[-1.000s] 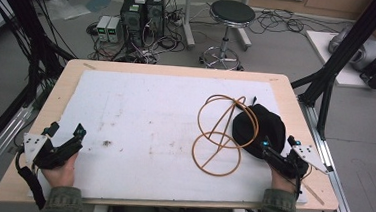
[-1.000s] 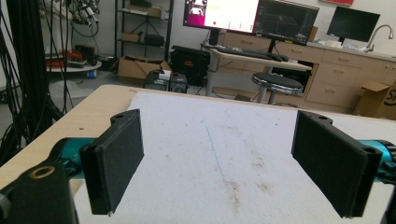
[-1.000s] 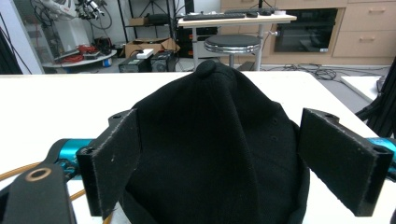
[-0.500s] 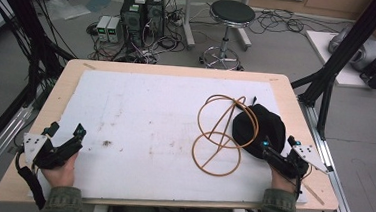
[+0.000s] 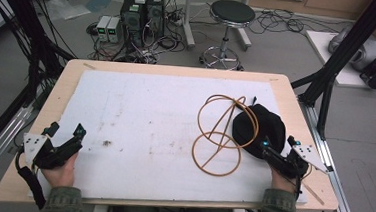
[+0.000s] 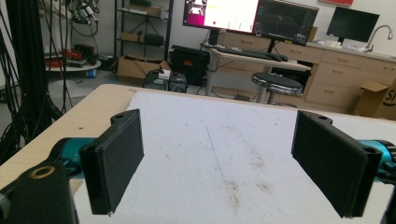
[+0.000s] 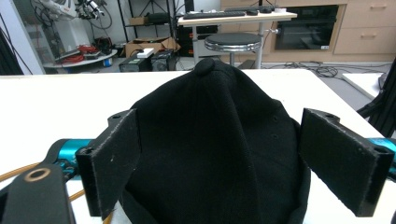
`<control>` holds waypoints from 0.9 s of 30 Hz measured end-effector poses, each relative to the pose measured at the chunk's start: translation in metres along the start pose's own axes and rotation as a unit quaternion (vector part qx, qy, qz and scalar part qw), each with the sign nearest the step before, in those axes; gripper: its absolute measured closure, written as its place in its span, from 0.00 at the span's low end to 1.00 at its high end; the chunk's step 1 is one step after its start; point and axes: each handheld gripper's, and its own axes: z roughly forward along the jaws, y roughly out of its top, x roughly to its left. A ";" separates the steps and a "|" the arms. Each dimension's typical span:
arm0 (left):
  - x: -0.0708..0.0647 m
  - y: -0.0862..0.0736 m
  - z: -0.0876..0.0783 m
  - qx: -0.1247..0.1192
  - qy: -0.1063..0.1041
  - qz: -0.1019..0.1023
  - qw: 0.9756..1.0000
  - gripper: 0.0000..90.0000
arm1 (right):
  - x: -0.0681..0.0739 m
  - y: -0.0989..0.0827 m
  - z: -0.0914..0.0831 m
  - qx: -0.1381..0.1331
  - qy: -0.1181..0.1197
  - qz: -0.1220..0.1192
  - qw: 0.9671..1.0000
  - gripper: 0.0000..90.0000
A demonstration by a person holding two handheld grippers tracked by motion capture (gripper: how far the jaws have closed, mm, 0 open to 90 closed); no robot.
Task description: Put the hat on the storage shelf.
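black cap (image 7: 219,144) crown-up, button end away, between open right claw (image 7: 233,163)

A lab: monitors (image 6: 261,18), cables (image 5: 145,43), computer towers (image 5: 142,12).

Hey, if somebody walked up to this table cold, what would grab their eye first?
Probably the black cap on the right of the white mat, with the open right gripper facing its near edge. A tan wire stand of looped rings lies beside it, overlapping its left side. The left gripper rests open at the mat's near left.
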 end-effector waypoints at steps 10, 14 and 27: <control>0.000 0.000 0.000 -0.001 -0.001 0.000 1.000 0.19 | -0.001 0.000 0.000 0.001 0.001 -0.001 1.000 0.14; 0.000 0.000 0.000 0.000 -0.001 -0.001 1.000 0.19 | -0.001 0.000 0.000 0.002 0.001 0.006 1.000 0.14; -0.001 0.000 0.001 0.000 -0.002 -0.001 1.000 0.19 | -0.002 0.000 0.001 0.002 0.002 0.006 1.000 0.14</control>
